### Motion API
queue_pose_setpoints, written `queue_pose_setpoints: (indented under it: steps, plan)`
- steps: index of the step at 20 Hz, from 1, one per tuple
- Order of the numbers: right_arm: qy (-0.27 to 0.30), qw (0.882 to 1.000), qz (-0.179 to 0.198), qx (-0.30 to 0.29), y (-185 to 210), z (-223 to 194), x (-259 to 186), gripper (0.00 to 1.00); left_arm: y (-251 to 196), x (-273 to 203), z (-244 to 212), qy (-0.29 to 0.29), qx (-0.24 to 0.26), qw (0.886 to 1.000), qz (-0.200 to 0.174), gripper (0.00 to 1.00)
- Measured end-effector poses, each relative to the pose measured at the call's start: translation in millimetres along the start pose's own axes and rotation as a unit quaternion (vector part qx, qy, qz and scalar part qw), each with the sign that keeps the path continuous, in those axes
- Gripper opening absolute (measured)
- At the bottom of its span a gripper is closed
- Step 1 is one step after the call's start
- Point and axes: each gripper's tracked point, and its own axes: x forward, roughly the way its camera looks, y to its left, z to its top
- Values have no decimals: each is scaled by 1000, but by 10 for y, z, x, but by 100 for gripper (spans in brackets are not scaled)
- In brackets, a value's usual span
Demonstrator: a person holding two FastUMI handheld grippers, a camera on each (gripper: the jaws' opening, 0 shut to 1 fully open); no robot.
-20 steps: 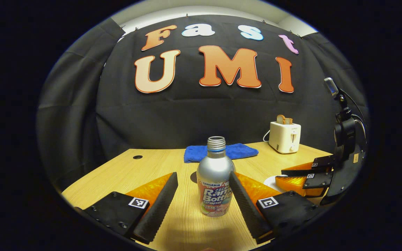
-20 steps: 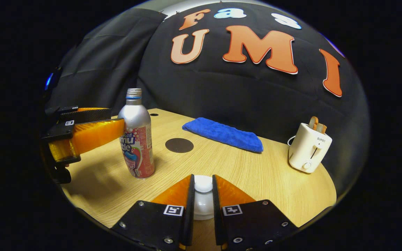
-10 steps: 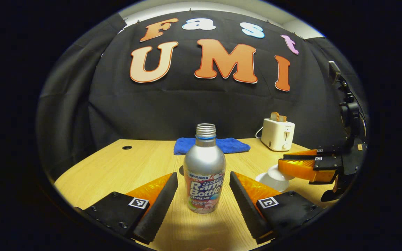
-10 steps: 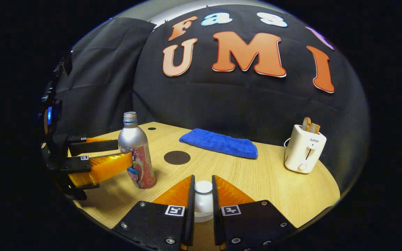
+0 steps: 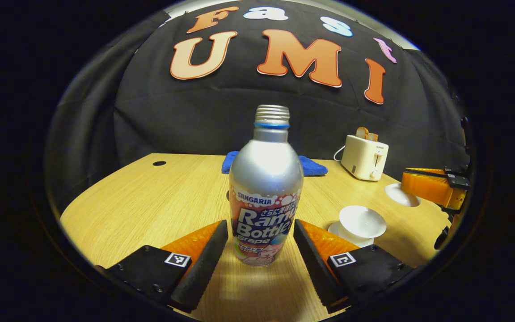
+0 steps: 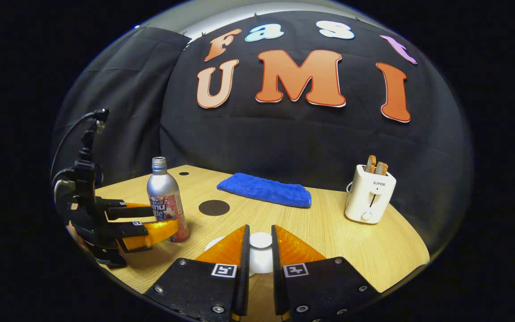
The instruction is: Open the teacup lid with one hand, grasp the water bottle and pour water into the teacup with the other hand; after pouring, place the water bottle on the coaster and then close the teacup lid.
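Note:
A silver water bottle [image 5: 264, 192] without a cap stands upright on the wooden table. My left gripper [image 5: 259, 223] is open, its two fingers flanking the bottle's lower body very closely. To the right sits the white teacup [image 5: 359, 222], uncovered, on its saucer [image 5: 339, 230]. My right gripper [image 6: 260, 232] is shut on the knob of the white teacup lid [image 6: 260, 264] and holds it above the table. The left gripper view shows that lid [image 5: 399, 194] off to the cup's right. In the right gripper view the bottle [image 6: 165, 199] and left gripper [image 6: 163, 218] are at the left.
A dark round coaster [image 6: 214, 207] lies behind the bottle, towards the folded blue cloth [image 6: 262, 190] at the back. A white toaster [image 6: 370, 197] with bread in it stands at the back right. A small hole [image 5: 159, 163] marks the far left of the table [image 5: 150, 201].
The right gripper lifted the lid off the teacup and carried it aside, baring the cup. The left gripper moved forward, so the bottle now sits deep between its fingers.

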Motion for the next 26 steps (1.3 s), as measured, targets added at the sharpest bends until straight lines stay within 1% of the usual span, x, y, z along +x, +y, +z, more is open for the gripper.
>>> queue_pose_setpoints:
  steps: [3,5,6,7,8,9,10,12,14,15,16,17,18,20,21,22,24,25,26]
  plan:
    - [-6,1000,-15,-3,-119,18,-72,23,18,14,76,-5,10,1000,8,95]
    - [-10,1000,-16,3,-164,29,-135,24,48,24,80,2,21,1000,15,84]
    - [-11,1000,-19,6,-186,32,-163,24,68,45,87,3,27,999,18,87]
    - [-14,1000,-25,4,-235,45,-187,23,76,32,117,1,36,999,21,82]
    - [-20,999,-29,2,-274,61,-209,23,90,25,153,-3,48,998,27,82]
    - [-24,999,-32,3,-309,78,-232,23,111,13,174,-6,64,997,33,86]
    - [-27,999,-34,6,-330,94,-238,23,124,18,225,-10,83,996,39,81]
    - [-33,999,-38,14,-389,178,-237,23,176,3,332,-18,116,992,53,80]
    - [-39,998,-46,17,-457,208,-275,23,206,-6,422,-27,148,987,63,81]
    - [-42,998,-51,17,-494,218,-303,23,236,-27,456,-28,167,983,70,84]
    - [-44,997,-53,17,-528,218,-335,23,252,-38,516,-31,188,979,78,81]
    - [-47,997,-55,18,-557,230,-361,23,275,-45,558,-34,208,974,83,84]
    - [-49,997,-57,19,-588,237,-374,23,277,-40,590,-36,225,970,86,80]
    - [-55,997,-54,24,-622,231,-389,23,234,-25,630,-39,244,966,79,80]
    - [-58,997,-52,28,-645,232,-390,23,212,-37,646,-39,251,964,75,84]
    - [-60,996,-56,28,-694,220,-394,23,217,-41,640,-35,263,961,78,84]
    - [-65,995,-66,24,-776,240,-422,23,257,-48,660,-33,292,952,86,84]
    - [-68,995,-68,25,-803,252,-441,23,251,-38,678,-33,309,946,91,80]
    - [-71,995,-69,28,-816,268,-457,23,273,-37,689,-32,326,940,96,84]
